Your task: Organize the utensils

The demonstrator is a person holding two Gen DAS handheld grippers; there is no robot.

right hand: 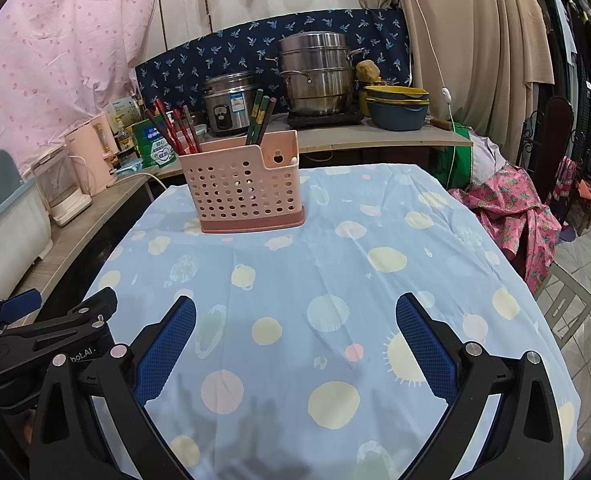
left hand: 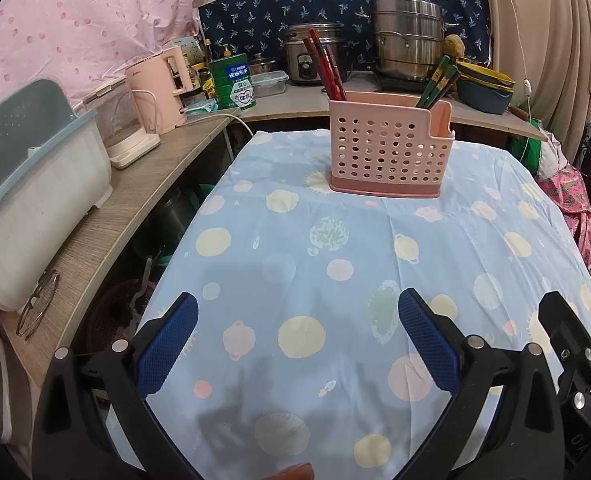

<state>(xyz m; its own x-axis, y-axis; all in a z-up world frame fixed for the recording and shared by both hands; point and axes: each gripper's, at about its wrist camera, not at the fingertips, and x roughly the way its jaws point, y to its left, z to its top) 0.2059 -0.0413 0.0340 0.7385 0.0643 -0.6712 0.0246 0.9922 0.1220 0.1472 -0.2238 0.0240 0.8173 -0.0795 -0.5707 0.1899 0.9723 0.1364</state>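
Covering the table, a blue planet-print cloth (left hand: 335, 264) with nothing loose on its visible stretch. Standing upright toward the far edge, a pink perforated caddy (left hand: 389, 148): red chopsticks (left hand: 327, 68) in the left compartment, green chopsticks (left hand: 439, 84) in the right. Low at the near edge, left gripper (left hand: 297, 344) and right gripper (right hand: 295, 344), fingers wide apart, empty, well short of the caddy. Judging from this: sorting done or nearly done, with no stray utensil visible. Next move, probably: checking for any utensil out of view, otherwise backing off without knocking the caddy.
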